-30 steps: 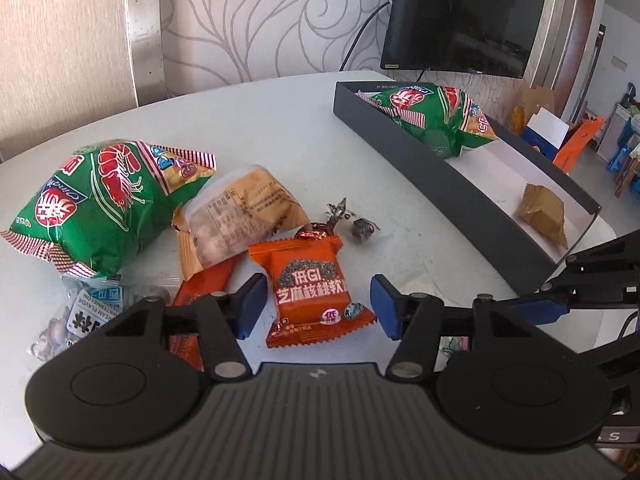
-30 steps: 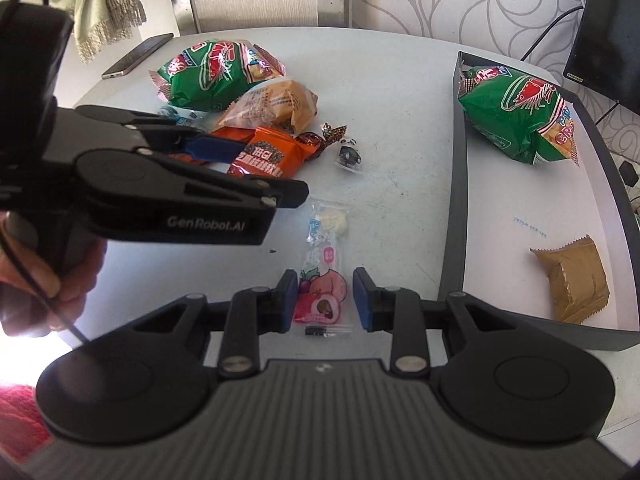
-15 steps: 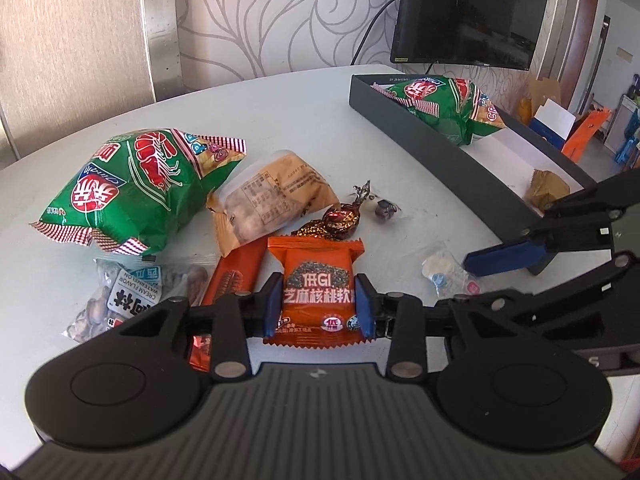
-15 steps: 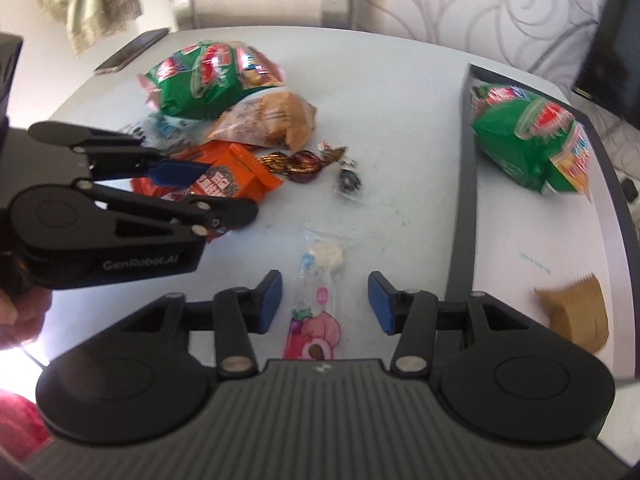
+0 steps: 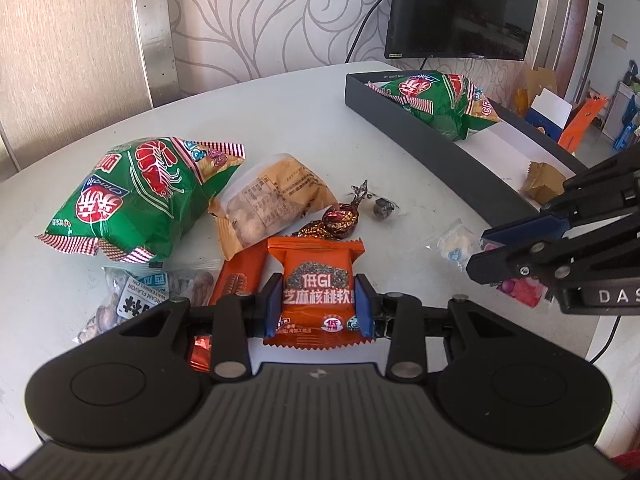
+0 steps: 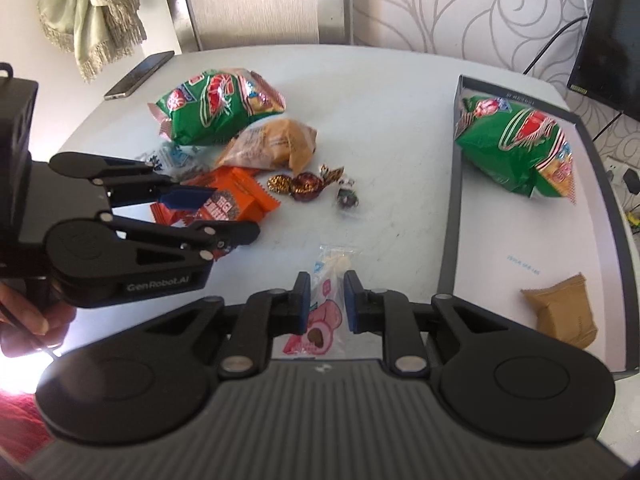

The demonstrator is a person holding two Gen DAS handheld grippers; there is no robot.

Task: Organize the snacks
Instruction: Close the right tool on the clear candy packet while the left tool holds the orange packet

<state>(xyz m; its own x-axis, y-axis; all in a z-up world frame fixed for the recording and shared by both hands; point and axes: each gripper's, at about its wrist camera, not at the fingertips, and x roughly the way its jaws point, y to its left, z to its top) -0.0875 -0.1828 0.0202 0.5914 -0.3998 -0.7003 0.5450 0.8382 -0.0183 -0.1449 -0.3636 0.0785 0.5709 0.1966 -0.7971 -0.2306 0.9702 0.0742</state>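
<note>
My left gripper (image 5: 318,304) is shut on an orange snack packet (image 5: 316,280), just above the white table; the packet also shows in the right wrist view (image 6: 228,204). My right gripper (image 6: 327,300) is shut on a clear pink peach candy packet (image 6: 324,312). A green shrimp-chip bag (image 5: 140,196), a tan peanut bag (image 5: 272,204) and wrapped candies (image 5: 340,220) lie on the table. The dark tray (image 6: 450,240) on the right holds another green bag (image 6: 516,148) and a brown packet (image 6: 564,312).
A second orange packet (image 5: 236,280) and a clear nut packet (image 5: 132,304) lie under and left of the held packet. A phone (image 6: 138,74) lies at the table's far left edge. A black monitor (image 5: 464,8) stands behind the tray.
My left gripper closed on the orange packet and lifted it slightly. My right gripper opened, then closed again on the peach candy packet.
</note>
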